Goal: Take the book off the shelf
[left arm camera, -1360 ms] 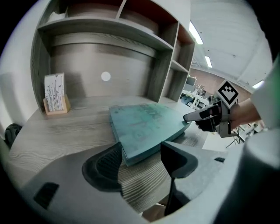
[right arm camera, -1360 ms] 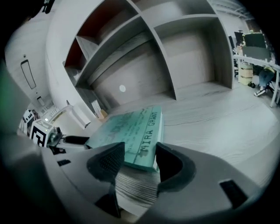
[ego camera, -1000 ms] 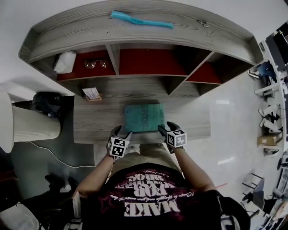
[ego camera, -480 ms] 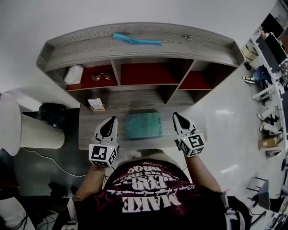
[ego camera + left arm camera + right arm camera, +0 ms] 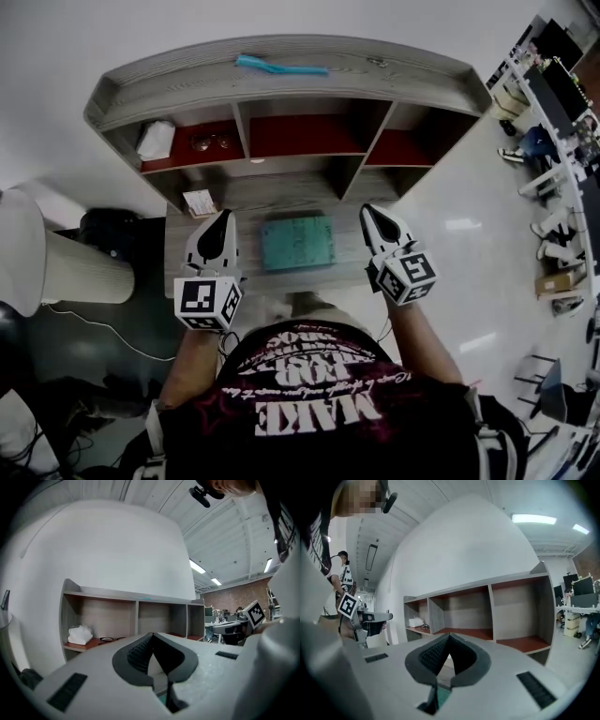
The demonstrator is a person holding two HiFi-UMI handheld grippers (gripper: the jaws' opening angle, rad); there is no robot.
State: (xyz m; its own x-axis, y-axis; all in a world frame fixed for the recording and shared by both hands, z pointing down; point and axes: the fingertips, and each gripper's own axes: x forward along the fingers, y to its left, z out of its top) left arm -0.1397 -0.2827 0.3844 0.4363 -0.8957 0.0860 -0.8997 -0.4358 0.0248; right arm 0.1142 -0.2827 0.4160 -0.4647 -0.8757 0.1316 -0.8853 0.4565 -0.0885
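Head view: grey wood shelf unit (image 5: pixel 281 89) w/ red-floored cubbies at 12 o'clock. Below it, desk top (image 5: pixel 248 199). Teal book (image 5: pixel 298 242) lies flat on desk, centre, outside the cubbies, so task looks done, nothing left. Left gripper (image 5: pixel 222 220) at book's 9, right gripper (image 5: pixel 368 214) at its 3. Both jaws closed tight, empty, not touching book.
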